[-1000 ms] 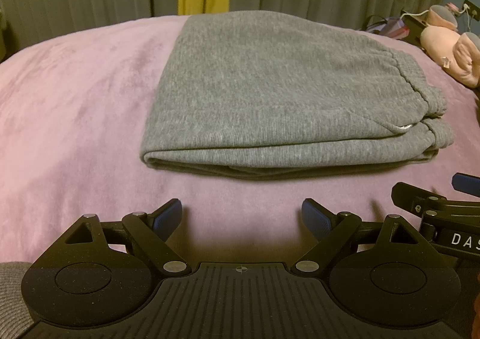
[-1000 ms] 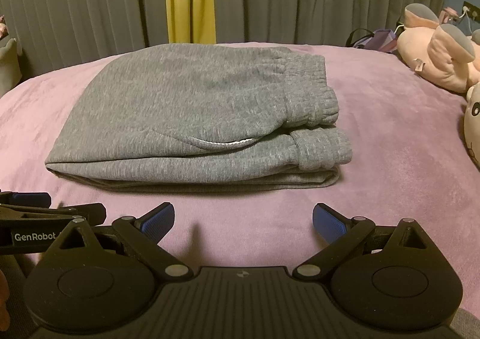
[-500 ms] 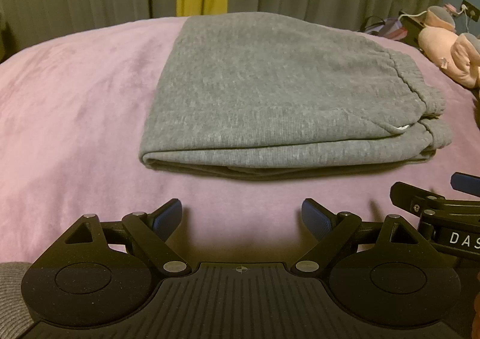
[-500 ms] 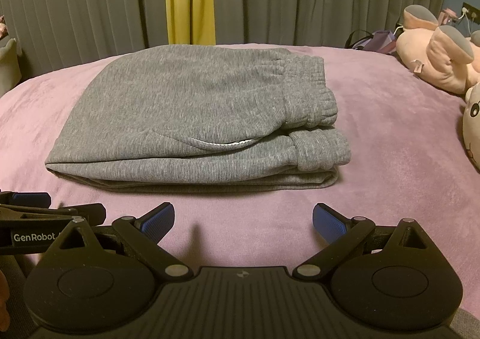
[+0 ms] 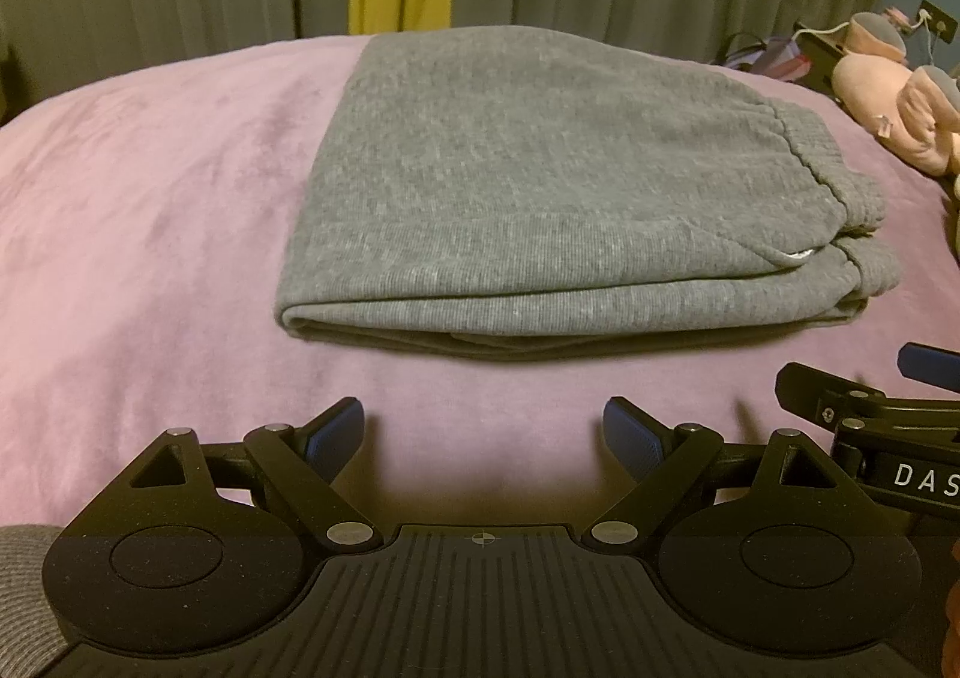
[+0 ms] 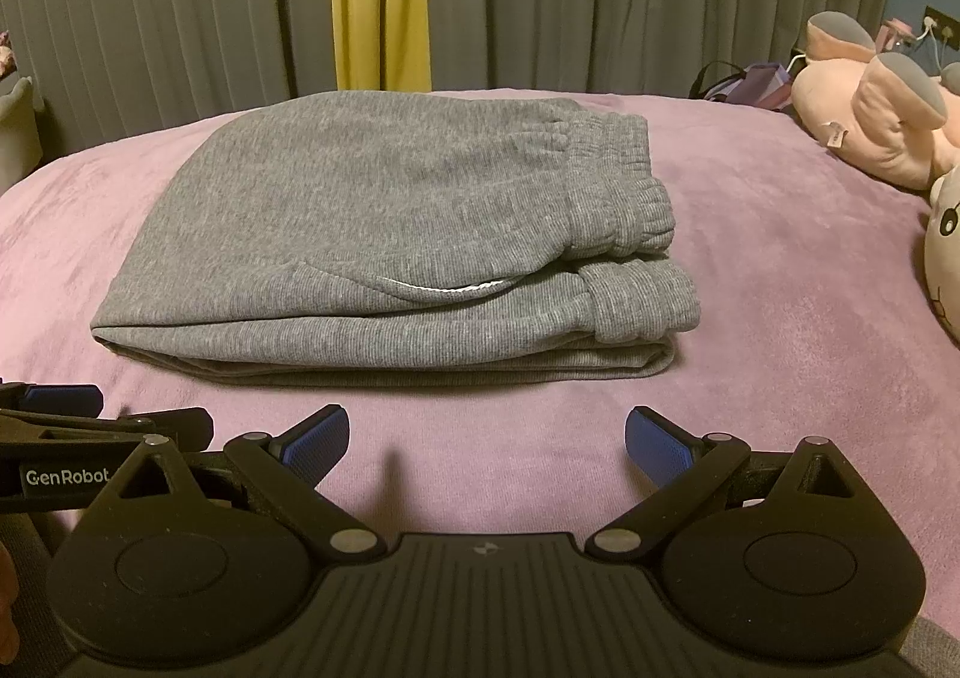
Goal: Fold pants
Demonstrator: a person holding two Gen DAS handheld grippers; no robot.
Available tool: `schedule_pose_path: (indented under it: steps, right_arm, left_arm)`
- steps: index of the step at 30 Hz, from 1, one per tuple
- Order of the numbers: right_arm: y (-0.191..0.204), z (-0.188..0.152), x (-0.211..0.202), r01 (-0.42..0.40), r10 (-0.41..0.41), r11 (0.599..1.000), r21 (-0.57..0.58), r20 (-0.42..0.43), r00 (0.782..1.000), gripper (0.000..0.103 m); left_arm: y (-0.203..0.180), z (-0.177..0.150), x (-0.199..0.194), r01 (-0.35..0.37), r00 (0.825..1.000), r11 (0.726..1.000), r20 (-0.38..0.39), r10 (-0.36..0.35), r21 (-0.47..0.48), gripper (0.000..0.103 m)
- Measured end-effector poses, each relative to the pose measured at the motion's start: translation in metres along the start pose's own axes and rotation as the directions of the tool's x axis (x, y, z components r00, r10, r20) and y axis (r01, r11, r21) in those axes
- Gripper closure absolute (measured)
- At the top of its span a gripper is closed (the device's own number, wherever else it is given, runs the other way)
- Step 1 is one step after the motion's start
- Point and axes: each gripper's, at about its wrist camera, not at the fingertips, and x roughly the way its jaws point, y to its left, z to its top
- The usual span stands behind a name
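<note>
Evidently finished, the gray pants (image 5: 540, 186) lie folded in a compact stack on the pink bedspread (image 5: 150, 234), so the left gripper (image 5: 485, 429) and right gripper (image 6: 487, 435) sit spread and empty just short of them.

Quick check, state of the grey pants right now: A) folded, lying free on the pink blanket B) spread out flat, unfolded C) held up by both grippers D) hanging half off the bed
A: the grey pants lie as a stacked bundle on the pink blanket; left gripper and right gripper are both open, short of the cloth.
</note>
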Motion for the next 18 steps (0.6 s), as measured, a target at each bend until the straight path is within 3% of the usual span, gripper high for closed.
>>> schedule_pose_path:
  steps: [18]
  right_arm:
    - [0.0014,-0.0014,0.0005,0.007,-0.007,1.000,-0.005,-0.001,1.000,0.004]
  left_arm:
    - [0.0011,0.0000,-0.0014,0.012,1.000,1.000,0.012,-0.012,-0.012,0.011]
